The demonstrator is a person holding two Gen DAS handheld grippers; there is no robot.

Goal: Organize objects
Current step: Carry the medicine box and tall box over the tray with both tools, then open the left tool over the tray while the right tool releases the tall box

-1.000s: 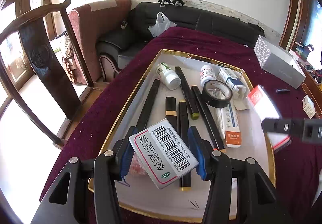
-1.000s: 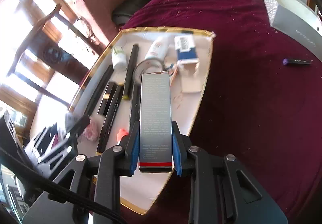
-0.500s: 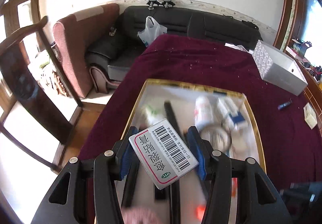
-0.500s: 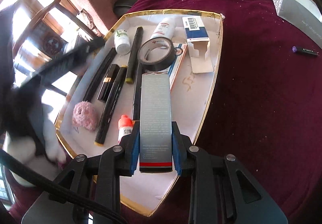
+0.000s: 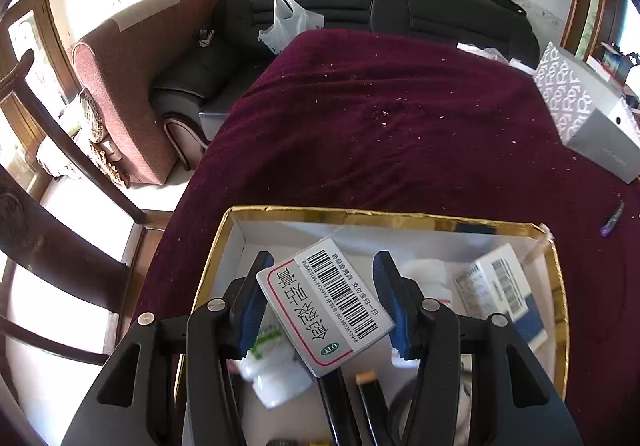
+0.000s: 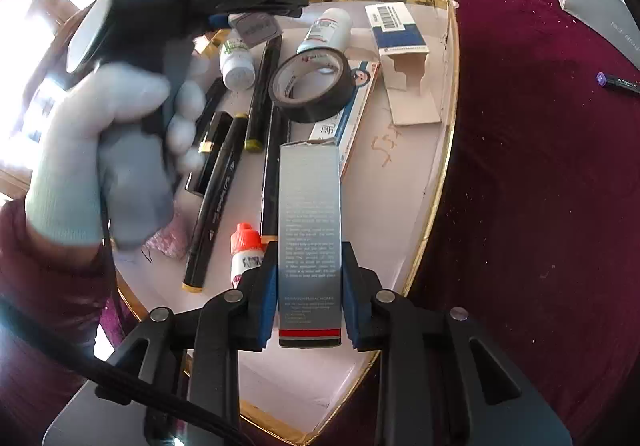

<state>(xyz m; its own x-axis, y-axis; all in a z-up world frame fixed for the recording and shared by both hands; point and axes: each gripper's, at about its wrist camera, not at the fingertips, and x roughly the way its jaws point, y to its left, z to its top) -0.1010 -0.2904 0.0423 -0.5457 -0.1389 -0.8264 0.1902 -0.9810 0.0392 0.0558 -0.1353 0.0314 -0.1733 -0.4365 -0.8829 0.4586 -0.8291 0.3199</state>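
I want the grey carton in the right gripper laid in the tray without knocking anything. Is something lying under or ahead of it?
Yes. Ahead of the grey carton lie a long white-and-blue box and a black tape roll; a red-capped bottle lies beside it. The bare tray floor to its right looks free.

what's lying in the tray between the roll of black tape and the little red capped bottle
In the right wrist view, a long black pen runs between the tape roll and the red-capped bottle.

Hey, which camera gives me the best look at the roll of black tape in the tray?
The right wrist view. There the black tape roll lies fully visible in the gold-rimmed tray, resting on a long white box. In the left wrist view only a dark curved edge shows at the bottom, mostly hidden behind the left gripper.
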